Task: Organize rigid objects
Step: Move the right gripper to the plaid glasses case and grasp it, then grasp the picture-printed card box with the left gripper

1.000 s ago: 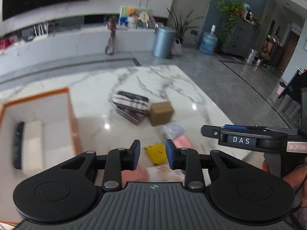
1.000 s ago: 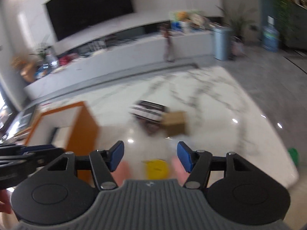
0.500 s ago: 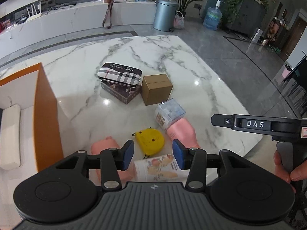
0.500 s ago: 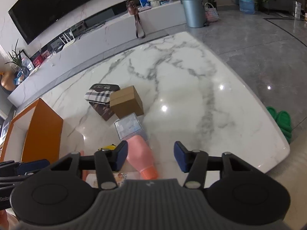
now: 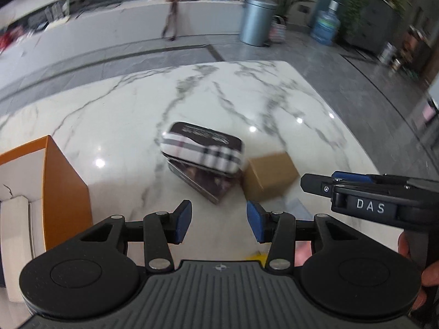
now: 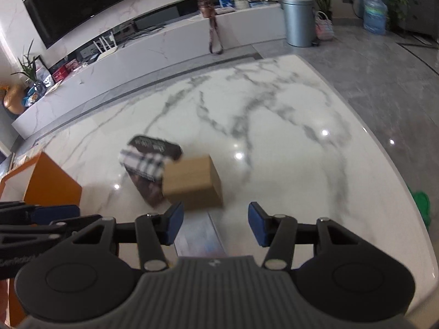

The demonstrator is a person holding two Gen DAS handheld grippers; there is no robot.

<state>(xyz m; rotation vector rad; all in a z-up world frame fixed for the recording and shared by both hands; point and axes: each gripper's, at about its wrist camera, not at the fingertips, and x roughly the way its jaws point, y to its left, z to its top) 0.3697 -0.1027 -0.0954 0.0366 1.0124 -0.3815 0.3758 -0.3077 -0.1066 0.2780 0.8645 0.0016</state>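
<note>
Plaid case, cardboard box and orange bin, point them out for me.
Plaid case (image 5: 203,152), left wrist view, on its checked top.
Cardboard box (image 6: 192,183), right wrist view, on its front face.
Orange bin (image 5: 67,192), left wrist view, on its outer wall.

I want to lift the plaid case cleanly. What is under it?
The plaid case rests on a flat dark box, whose near edge sticks out. The case covers the rest of its lid.

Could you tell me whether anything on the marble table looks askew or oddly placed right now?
Yes: the plaid case lies crookedly on top of a dark flat box, overhanging it, with the cardboard box pushed against them at an angle. Both grippers are open and empty.
</note>
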